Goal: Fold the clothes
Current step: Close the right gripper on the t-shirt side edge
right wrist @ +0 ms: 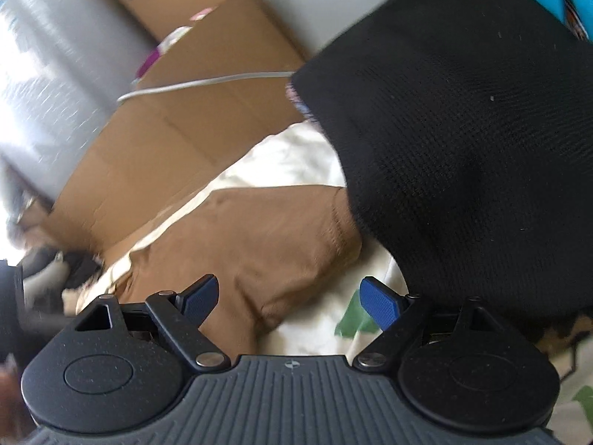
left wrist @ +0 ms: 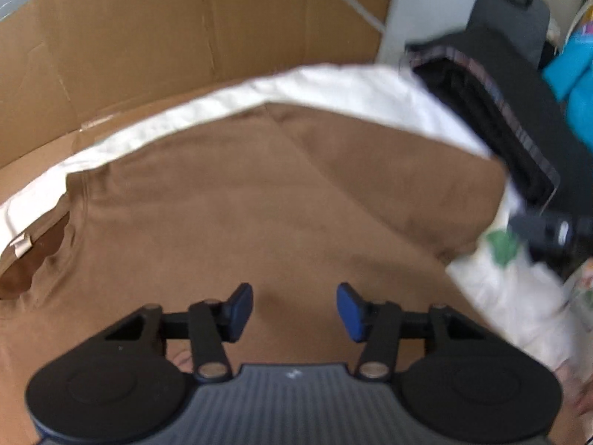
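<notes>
A brown shirt (left wrist: 259, 200) lies spread flat over a white sheet (left wrist: 355, 89), with its neck opening at the far left. My left gripper (left wrist: 294, 307) hovers open just above the shirt's middle, nothing between its blue pads. In the right wrist view a brown sleeve or corner of the same shirt (right wrist: 259, 244) lies on the white sheet (right wrist: 296, 163). My right gripper (right wrist: 289, 302) is open above the sleeve's edge, holding nothing. A black knit garment (right wrist: 463, 148) fills the right side of that view, close to the right finger.
Flattened cardboard (left wrist: 166, 55) stands behind the sheet with a white cable (left wrist: 352, 3) across it. A dark folded pile (left wrist: 500, 111) and something turquoise (left wrist: 574, 66) sit at the right. A green patch (right wrist: 352, 320) shows on the sheet. A shiny grey roll (right wrist: 55, 74) is at the left.
</notes>
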A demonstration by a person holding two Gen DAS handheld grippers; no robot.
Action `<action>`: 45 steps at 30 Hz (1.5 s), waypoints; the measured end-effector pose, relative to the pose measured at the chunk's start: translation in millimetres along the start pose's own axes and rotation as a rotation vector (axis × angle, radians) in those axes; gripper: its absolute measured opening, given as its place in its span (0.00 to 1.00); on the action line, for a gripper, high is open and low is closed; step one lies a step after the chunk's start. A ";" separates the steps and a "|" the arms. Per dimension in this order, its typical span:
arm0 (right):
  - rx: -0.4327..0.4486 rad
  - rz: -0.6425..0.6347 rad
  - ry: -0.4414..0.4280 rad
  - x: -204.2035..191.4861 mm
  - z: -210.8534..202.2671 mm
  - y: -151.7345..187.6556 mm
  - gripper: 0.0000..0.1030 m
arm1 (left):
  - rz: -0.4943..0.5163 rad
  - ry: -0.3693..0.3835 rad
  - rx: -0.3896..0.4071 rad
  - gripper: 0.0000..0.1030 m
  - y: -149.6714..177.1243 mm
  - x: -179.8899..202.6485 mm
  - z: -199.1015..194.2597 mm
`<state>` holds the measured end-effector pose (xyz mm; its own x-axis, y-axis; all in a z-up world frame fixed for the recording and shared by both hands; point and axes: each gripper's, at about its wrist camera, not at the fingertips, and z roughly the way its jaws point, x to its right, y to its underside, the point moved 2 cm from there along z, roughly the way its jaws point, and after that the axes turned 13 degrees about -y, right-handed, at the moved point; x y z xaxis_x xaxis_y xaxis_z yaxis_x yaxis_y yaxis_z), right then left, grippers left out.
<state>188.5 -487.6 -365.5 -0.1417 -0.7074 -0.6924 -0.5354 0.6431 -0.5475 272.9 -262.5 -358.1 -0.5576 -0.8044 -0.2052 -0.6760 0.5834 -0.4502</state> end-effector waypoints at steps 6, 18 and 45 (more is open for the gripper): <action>-0.027 0.130 -0.023 16.9 28.9 1.5 0.80 | -0.010 0.007 -0.005 0.45 12.0 -3.0 8.8; -0.011 0.040 0.015 9.9 40.3 -27.6 0.03 | -0.012 -0.012 0.010 0.46 15.7 -1.2 12.3; 0.163 0.218 0.042 15.3 37.8 -35.8 0.58 | 0.020 0.076 0.049 0.33 16.8 27.5 10.7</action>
<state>237.0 -510.4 -374.3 -0.2757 -0.5562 -0.7840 -0.3477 0.8181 -0.4581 251.3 -276.0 -380.6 -0.6072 -0.7805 -0.1489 -0.6407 0.5918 -0.4891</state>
